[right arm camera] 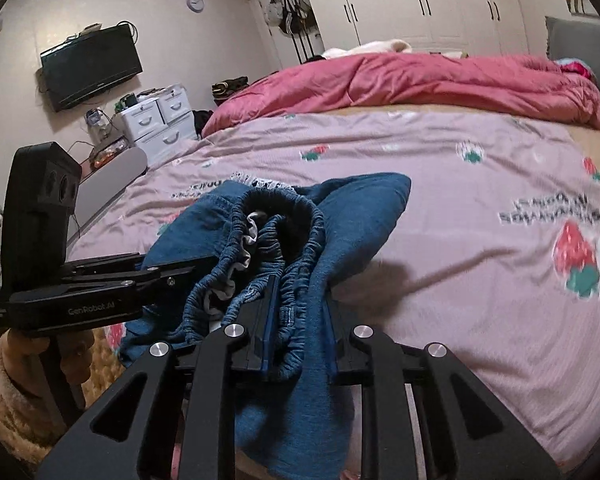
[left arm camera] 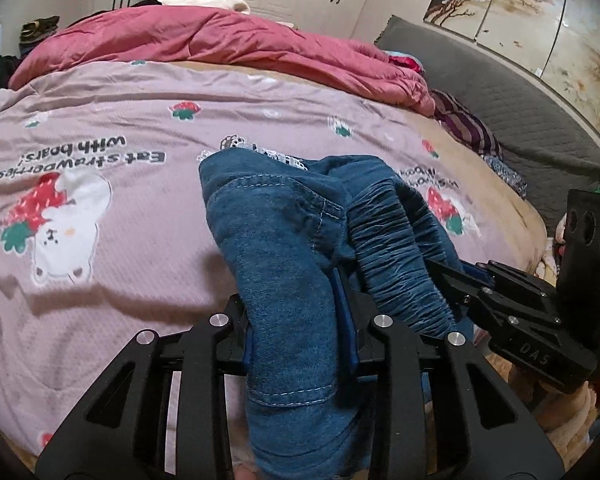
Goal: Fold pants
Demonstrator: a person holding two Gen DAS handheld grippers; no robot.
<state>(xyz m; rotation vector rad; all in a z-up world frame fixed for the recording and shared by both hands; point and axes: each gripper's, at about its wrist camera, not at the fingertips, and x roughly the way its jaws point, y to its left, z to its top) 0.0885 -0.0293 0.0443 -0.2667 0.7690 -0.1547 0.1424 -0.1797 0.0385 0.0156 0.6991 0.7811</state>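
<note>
The blue denim pants (left arm camera: 276, 240) with a gathered elastic waistband hang bunched above the bed, lifted at the waist end. In the left wrist view my left gripper (left arm camera: 300, 324) is shut on a thick fold of the denim beside a pocket seam. My right gripper (left arm camera: 456, 280) comes in from the right and bites the waistband. In the right wrist view my right gripper (right arm camera: 300, 320) is shut on the elastic waistband of the pants (right arm camera: 360, 208), and my left gripper (right arm camera: 172, 276) clamps the same bundle from the left. The legs are hidden under the bunched cloth.
A pink bedspread (left arm camera: 120, 260) printed with strawberries and bears covers the bed. A rumpled red quilt (left arm camera: 220, 40) lies along the far side. A grey headboard (left arm camera: 500, 92) stands on the right. White drawers (right arm camera: 160, 120) and a wall television (right arm camera: 92, 64) are to the left.
</note>
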